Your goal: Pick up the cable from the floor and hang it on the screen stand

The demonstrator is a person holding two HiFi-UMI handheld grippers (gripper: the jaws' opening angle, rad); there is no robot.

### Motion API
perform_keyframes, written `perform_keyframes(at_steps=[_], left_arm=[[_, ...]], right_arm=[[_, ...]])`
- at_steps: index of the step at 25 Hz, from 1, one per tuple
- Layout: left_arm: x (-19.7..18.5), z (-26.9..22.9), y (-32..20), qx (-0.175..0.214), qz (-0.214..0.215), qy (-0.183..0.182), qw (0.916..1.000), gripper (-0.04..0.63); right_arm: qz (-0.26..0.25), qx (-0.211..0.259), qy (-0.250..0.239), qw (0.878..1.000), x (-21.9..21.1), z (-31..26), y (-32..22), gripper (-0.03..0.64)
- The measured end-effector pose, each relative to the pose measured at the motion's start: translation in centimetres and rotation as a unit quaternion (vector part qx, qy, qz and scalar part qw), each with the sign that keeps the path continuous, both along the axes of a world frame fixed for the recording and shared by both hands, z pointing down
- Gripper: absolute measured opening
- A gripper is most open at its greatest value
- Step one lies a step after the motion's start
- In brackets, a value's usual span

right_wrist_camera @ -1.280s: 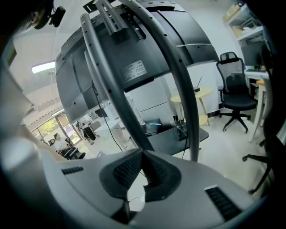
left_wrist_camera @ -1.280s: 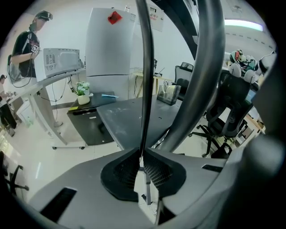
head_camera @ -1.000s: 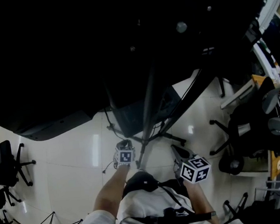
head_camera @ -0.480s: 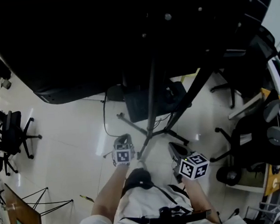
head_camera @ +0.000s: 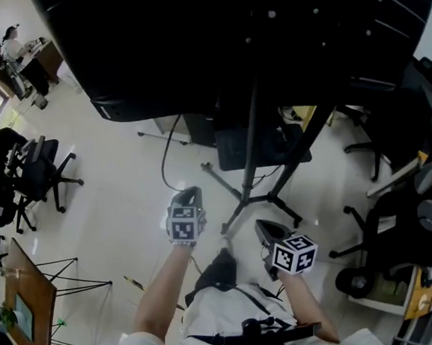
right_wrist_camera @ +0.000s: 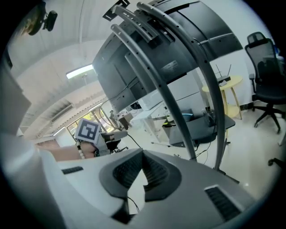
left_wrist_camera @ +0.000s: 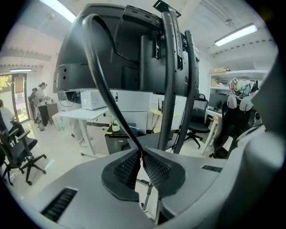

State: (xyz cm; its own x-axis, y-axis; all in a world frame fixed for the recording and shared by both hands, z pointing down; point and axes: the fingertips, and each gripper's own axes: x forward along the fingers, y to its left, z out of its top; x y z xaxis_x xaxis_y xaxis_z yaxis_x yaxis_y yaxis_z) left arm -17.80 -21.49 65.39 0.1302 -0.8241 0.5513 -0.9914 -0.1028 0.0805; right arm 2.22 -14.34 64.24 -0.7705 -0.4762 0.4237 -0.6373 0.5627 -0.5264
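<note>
Between the pads (left_wrist_camera: 154, 172) of the left gripper (left_wrist_camera: 140, 154) we find the cable (left_wrist_camera: 109, 100) pinched at the tip, the jaws clenched on it. From that pinch the cable rises up and to the left in one stiff arc across the dark rear of the screen (left_wrist_camera: 134, 58). Just right of the arc stand the two slanted uprights of the screen stand (left_wrist_camera: 169, 89); the cable hangs on neither of them.

On the right gripper (right_wrist_camera: 143, 154) we read the jaws as closed together, with nothing between them. Its view looks up along the curved stand rails and catches the left gripper's marker cube (right_wrist_camera: 88, 130) at the left.

From the head view, we locate the left gripper (head_camera: 187, 200) ahead of the left forearm and left of the stand's spread feet. The cable (head_camera: 163, 154) leaves it as a thin dark loop that bows left and climbs to the screen's lower edge, where we lose it in shadow. Whether any part of it lies on the floor (head_camera: 121, 206) we cannot tell. The right gripper (head_camera: 261, 228) sits lower and to the right, near one foot of the screen stand (head_camera: 251, 157).

Office chairs (head_camera: 39, 172) stand well apart at the left.
</note>
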Motion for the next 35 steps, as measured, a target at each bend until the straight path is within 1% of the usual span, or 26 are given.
perform_keyframes(at_steps=[3, 6, 8, 11, 14, 19, 23, 26, 32, 35], left_arm=[[-1.0, -3.5, 1.5, 0.017, -0.008, -0.013, 0.9997, 0.018], [-1.9, -7.0, 2.4, 0.038, -0.019, -0.022, 0.9989, 0.018], [-2.2, -9.3, 2.8, 0.054, -0.024, -0.023, 0.998, 0.018], [-2.5, -12.9, 3.0, 0.089, -0.026, -0.021, 0.9955, 0.018], [-1.5, -15.8, 2.7, 0.114, -0.02, -0.014, 0.9932, 0.018], [1.9, -21.4, 1.8, 0.161, 0.025, -0.01, 0.9867, 0.018], [5.2, -26.8, 0.9, 0.206, 0.071, -0.006, 0.9759, 0.02], [8.1, -30.1, 0.4, 0.231, 0.107, -0.001, 0.967, 0.02], [12.9, -35.0, 0.2, 0.25, 0.17, -0.013, 0.953, 0.019], [14.3, -37.1, 0.5, 0.258, 0.195, -0.009, 0.9462, 0.019]], right_arm=[[-0.026, 0.008, -0.001, 1.0, -0.6, 0.0, 2.1, 0.014], [-0.04, 0.015, -0.004, 0.999, -0.5, -0.1, 3.3, 0.014], [-0.04, 0.019, -0.005, 0.999, -0.3, -0.4, 3.8, 0.014], [-0.044, 0.029, -0.003, 0.999, -0.3, -1.2, 4.5, 0.014], [-0.047, 0.034, 0.003, 0.998, 0.3, -1.2, 4.7, 0.014], [-0.024, 0.035, 0.008, 0.999, 1.8, -1.2, 4.6, 0.014], [0.0, 0.037, 0.005, 0.999, 2.9, -1.6, 4.3, 0.014], [0.014, 0.039, 0.007, 0.999, 3.7, -1.7, 4.2, 0.014], [0.029, 0.053, 0.037, 0.997, 4.4, -0.7, 2.6, 0.028], [0.036, 0.064, 0.048, 0.996, 4.1, -0.6, 1.3, 0.076]])
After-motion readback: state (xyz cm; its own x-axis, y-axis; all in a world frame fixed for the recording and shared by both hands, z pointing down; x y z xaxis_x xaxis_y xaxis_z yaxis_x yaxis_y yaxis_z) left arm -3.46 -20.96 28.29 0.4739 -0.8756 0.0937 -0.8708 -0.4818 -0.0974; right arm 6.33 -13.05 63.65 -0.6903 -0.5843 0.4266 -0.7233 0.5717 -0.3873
